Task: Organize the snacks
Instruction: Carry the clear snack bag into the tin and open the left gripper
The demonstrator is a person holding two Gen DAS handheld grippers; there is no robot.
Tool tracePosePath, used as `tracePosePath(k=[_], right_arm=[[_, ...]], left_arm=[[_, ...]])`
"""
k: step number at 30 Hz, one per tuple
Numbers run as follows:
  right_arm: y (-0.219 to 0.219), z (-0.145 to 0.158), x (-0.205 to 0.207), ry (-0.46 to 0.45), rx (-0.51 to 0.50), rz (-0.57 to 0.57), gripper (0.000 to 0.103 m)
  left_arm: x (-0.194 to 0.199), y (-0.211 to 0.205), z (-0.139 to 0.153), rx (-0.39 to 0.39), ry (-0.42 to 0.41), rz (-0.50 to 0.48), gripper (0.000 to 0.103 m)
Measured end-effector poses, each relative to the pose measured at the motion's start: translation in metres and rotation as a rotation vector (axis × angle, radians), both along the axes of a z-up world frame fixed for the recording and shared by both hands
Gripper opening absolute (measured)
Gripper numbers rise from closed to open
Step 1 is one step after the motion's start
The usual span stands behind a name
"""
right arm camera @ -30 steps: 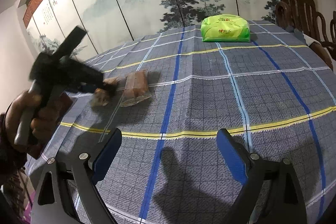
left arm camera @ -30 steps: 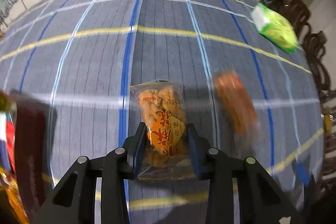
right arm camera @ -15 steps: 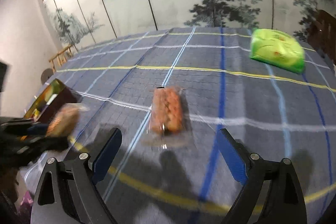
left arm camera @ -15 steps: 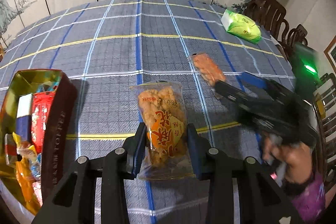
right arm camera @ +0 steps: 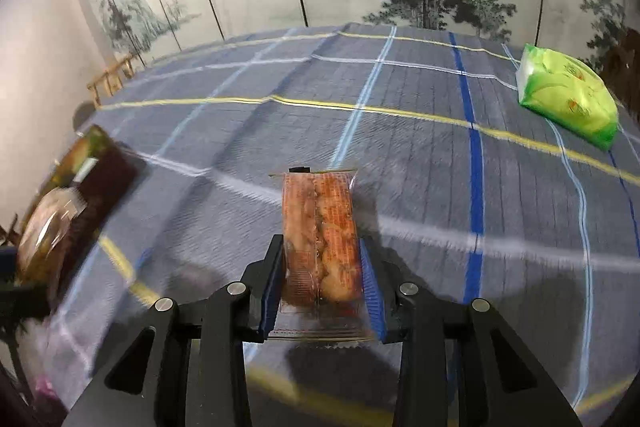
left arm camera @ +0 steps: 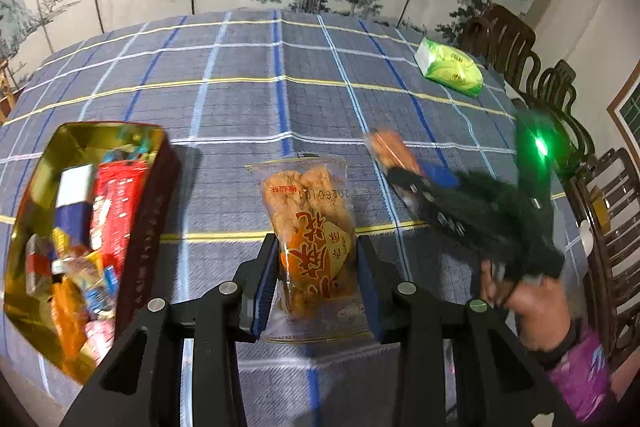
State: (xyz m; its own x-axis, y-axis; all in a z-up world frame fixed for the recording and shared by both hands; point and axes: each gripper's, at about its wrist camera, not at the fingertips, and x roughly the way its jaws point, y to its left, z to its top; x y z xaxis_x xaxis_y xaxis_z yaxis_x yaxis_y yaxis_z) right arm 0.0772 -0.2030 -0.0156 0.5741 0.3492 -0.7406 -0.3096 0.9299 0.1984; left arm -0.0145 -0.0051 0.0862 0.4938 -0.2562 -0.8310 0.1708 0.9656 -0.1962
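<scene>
A: What is held by the left gripper [left arm camera: 316,283]?

B: A clear bag of fried snacks [left arm camera: 310,227] is clamped between its blue pads, above the checked tablecloth [left arm camera: 240,107]. To its left an open tin [left arm camera: 148,211] filled with wrapped sweets is seen.

A: And the right gripper [right arm camera: 322,281]?

B: It is closed on a long packet of orange biscuits [right arm camera: 320,235], which is gripped at its near end and raised off the cloth. The tin [right arm camera: 100,183] is blurred at the left. A green tissue pack [right arm camera: 568,97] is seen at the far right, well apart from both packets.
</scene>
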Motion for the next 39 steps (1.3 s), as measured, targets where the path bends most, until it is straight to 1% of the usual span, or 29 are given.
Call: tracePosePath(k=[3, 8, 10, 12, 14, 20, 23, 27, 29, 31, 39], right_arm=[[0.003, 0.001, -0.029, -0.008, 0.051, -0.024, 0.037], [0.005, -0.008, -0.052, 0.002, 0.093, -0.094, 0.037], [0.007, -0.009, -0.054, 0.002, 0.073, -0.111, 0.037], [0.01, -0.007, -0.057, -0.017, 0.056, -0.123, 0.037], [0.012, -0.009, -0.056, -0.009, 0.04, -0.134, 0.037], [0.005, -0.013, -0.051, 0.02, 0.045, -0.18, 0.037], [0.007, -0.013, -0.051, 0.017, 0.022, -0.182, 0.037], [0.012, -0.012, -0.051, 0.014, -0.005, -0.18, 0.037], [0.014, -0.013, -0.051, 0.013, -0.017, -0.18, 0.037], [0.016, -0.012, -0.051, 0.011, -0.034, -0.18, 0.037], [0.02, -0.012, -0.052, 0.007, -0.072, -0.183, 0.037]], left_arm=[[-0.014, 0.02, 0.009, -0.003, -0.017, 0.026, 0.034], [-0.035, 0.067, 0.02, -0.005, -0.038, 0.097, 0.034], [-0.042, 0.086, 0.024, 0.004, -0.051, 0.129, 0.034], [-0.049, 0.106, 0.027, 0.011, -0.06, 0.163, 0.034], [-0.055, 0.128, 0.028, 0.029, -0.069, 0.198, 0.034], [-0.065, 0.173, 0.022, 0.076, -0.075, 0.259, 0.034], [-0.063, 0.184, 0.02, 0.104, -0.091, 0.263, 0.034], [-0.054, 0.194, 0.018, 0.112, -0.109, 0.255, 0.034], [-0.047, 0.198, 0.014, 0.114, -0.105, 0.247, 0.034], [-0.039, 0.201, 0.012, 0.097, -0.103, 0.24, 0.034], [-0.004, 0.206, -0.002, 0.114, -0.093, 0.216, 0.034]])
